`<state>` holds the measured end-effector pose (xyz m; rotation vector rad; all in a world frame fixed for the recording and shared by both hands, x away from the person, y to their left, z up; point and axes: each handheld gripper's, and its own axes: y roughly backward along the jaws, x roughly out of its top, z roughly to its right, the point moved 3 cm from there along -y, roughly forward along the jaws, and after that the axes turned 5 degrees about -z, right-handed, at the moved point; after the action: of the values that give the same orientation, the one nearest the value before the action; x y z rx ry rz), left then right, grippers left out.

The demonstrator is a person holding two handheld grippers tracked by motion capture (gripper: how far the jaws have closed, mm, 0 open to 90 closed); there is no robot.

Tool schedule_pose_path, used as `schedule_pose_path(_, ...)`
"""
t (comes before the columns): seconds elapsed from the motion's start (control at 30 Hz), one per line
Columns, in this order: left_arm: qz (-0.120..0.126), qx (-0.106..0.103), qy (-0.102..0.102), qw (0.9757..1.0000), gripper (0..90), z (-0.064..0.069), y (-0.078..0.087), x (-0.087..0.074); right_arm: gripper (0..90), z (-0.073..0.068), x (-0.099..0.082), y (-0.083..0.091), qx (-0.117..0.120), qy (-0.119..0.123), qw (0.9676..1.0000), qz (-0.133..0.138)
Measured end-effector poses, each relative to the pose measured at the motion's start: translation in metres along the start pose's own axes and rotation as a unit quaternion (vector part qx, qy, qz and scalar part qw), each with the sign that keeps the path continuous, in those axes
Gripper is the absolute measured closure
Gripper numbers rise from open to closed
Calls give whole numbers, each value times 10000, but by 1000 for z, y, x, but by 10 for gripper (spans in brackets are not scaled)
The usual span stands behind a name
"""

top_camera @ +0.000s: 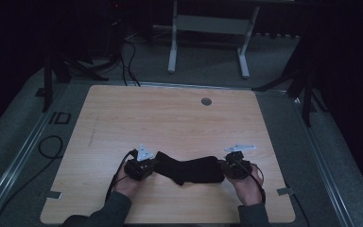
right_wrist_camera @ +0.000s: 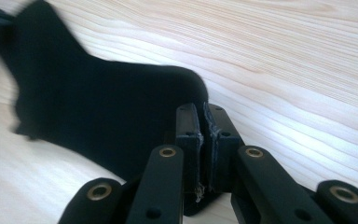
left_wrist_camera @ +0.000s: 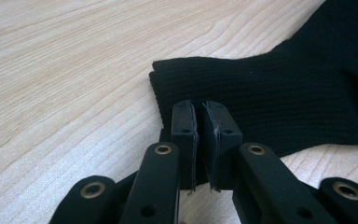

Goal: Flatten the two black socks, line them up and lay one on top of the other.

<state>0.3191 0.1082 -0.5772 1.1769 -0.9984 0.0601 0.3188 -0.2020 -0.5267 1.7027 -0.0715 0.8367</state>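
**Black sock held at both ends over a pale wooden table**

Black knitted fabric, a sock, lies stretched across the near part of the light wood-grain table, between the person's two hands. The left gripper grips the ribbed cuff end; in the left gripper view its two black jaws stand nearly together, and the cuff runs in between the pads, so the jaws are clamped on the sock. The right gripper meets the opposite end. In the right gripper view its jaws are drawn just as close, and the rounded end of the sock reaches the pads; they appear to pinch the edge of the fabric, though blur makes the exact contact hard to judge. From above, the sock sags slightly in its middle, resting on the tabletop. A small round grey grommet sits in the table's far part, well apart from the sock.
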Motion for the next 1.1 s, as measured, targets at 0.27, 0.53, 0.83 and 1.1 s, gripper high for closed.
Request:
schedule_pose_path(0.27,-2,6,5,10000,836,2,0,0,822,9,-10,-13,-6,-92,9996,-283)
schedule_pose_path(0.53,-8,14,30,10000,834,4,1,-1,815,12,-11,-35,-240,-53,9987,-454)
schedule_pose_path(0.83,19,-44,57,10000,812,6,0,-1,663,22,-4,-43,-594,-163,9979,-217)
schedule_pose_path(1.1,37,-30,86,10000,805,7,0,-1,556,32,0,-31,-551,-516,9971,60)
